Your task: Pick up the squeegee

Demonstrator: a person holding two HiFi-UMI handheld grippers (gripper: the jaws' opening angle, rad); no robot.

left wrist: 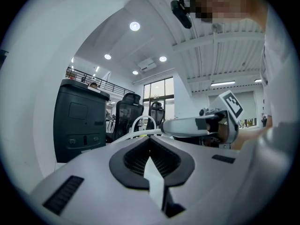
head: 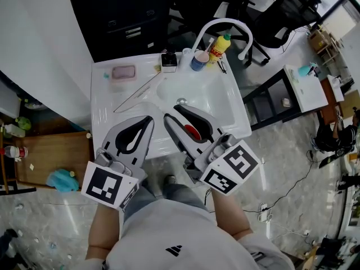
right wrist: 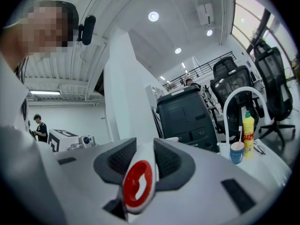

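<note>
The squeegee [head: 138,92], long and thin, lies diagonally on the white counter [head: 104,103] to the left of the basin [head: 216,103]. My left gripper [head: 151,118] is held level over the counter's front edge, a short way from the squeegee's near end. Its jaws [left wrist: 150,138] stand open with nothing between them. My right gripper [head: 170,112] is alongside it, pointing over the basin. It is also open and empty [right wrist: 144,142]. The squeegee does not show in either gripper view.
A pink soap dish [head: 124,72], a small black-and-white box [head: 169,61], a blue cup [head: 199,59] and a yellow bottle [head: 220,45] stand along the counter's back. A white arched faucet [head: 225,22] rises behind the basin. A black cabinet [head: 129,16] stands beyond.
</note>
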